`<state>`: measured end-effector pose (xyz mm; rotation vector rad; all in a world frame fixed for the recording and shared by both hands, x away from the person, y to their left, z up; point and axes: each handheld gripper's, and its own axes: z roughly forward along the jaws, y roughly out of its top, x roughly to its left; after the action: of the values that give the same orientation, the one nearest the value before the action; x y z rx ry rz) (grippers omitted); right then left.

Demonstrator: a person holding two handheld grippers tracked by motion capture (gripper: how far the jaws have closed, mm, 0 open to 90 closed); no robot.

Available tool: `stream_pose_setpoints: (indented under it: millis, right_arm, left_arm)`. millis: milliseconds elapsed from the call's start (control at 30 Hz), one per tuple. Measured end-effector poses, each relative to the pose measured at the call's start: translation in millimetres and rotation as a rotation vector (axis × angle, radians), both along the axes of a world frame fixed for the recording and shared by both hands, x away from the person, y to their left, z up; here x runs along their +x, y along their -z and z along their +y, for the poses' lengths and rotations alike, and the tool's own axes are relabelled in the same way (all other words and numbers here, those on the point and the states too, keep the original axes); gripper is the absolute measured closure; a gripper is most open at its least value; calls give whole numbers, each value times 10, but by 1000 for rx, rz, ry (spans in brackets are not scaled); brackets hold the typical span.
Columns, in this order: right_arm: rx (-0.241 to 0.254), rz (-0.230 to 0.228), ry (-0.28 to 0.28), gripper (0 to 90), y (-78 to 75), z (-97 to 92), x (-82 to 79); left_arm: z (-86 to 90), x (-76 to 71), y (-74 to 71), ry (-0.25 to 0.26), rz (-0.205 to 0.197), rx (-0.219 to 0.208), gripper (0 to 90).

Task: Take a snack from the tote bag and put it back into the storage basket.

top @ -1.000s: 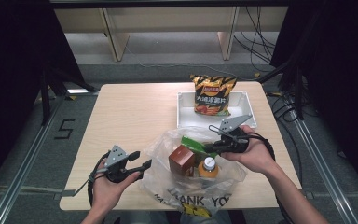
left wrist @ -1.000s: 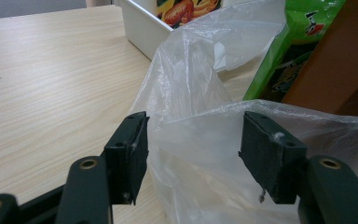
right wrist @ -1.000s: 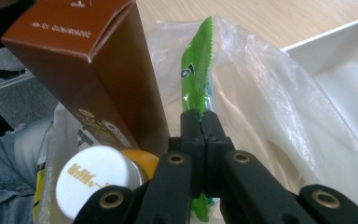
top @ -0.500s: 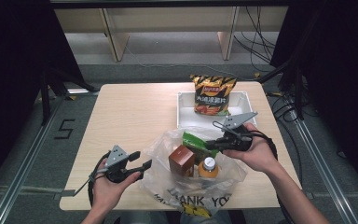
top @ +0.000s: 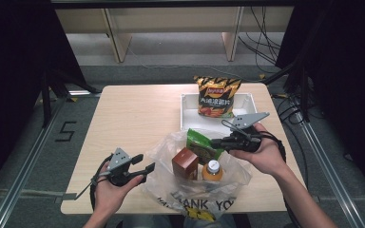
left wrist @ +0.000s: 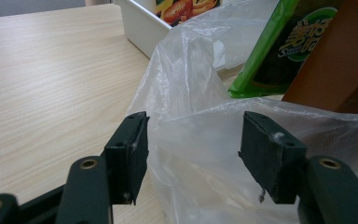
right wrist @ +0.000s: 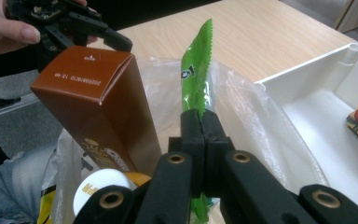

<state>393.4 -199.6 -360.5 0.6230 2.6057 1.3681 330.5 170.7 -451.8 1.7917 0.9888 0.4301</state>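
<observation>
A clear plastic bag (top: 228, 178) printed with "THANK YOU" lies open at the table's near edge. In it stand a brown carton (top: 185, 162), an orange bottle with a white cap (top: 212, 168) and a green snack packet (top: 198, 141). My right gripper (top: 215, 141) is shut on the green packet's edge (right wrist: 197, 70), beside the brown carton (right wrist: 95, 93) and the bottle cap (right wrist: 95, 189). My left gripper (top: 145, 162) is at the bag's left side. Its jaws stand open (left wrist: 196, 135) with the bag's thin plastic (left wrist: 200, 144) between them, not pinched.
A white tray (top: 190, 109) at the back right holds an orange chip bag (top: 217, 95). The tray (right wrist: 307, 88) lies just to the right of the green packet. Bare wooden tabletop (top: 133, 114) stretches left of the bag. The table's edge runs under the bag.
My right gripper has shifted slightly up and to the right with the green packet in it. The left gripper has stayed put.
</observation>
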Motion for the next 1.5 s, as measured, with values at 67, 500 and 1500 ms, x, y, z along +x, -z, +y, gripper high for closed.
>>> stream_pose_setpoints:
  millis: [67, 500, 1500]
  right_arm:
    - [11, -39, 0, 900, 1, -3, 23]
    - [47, -41, 34, 900, -94, -74, -5]
    - [140, -123, 84, 900, -224, -183, -11]
  left_arm:
    - [3, -1, -1, -2, -2, 0, 412]
    - [7, -7, 9, -10, 4, 5, 414]
    - [0, -13, 19, -12, 5, 6, 415]
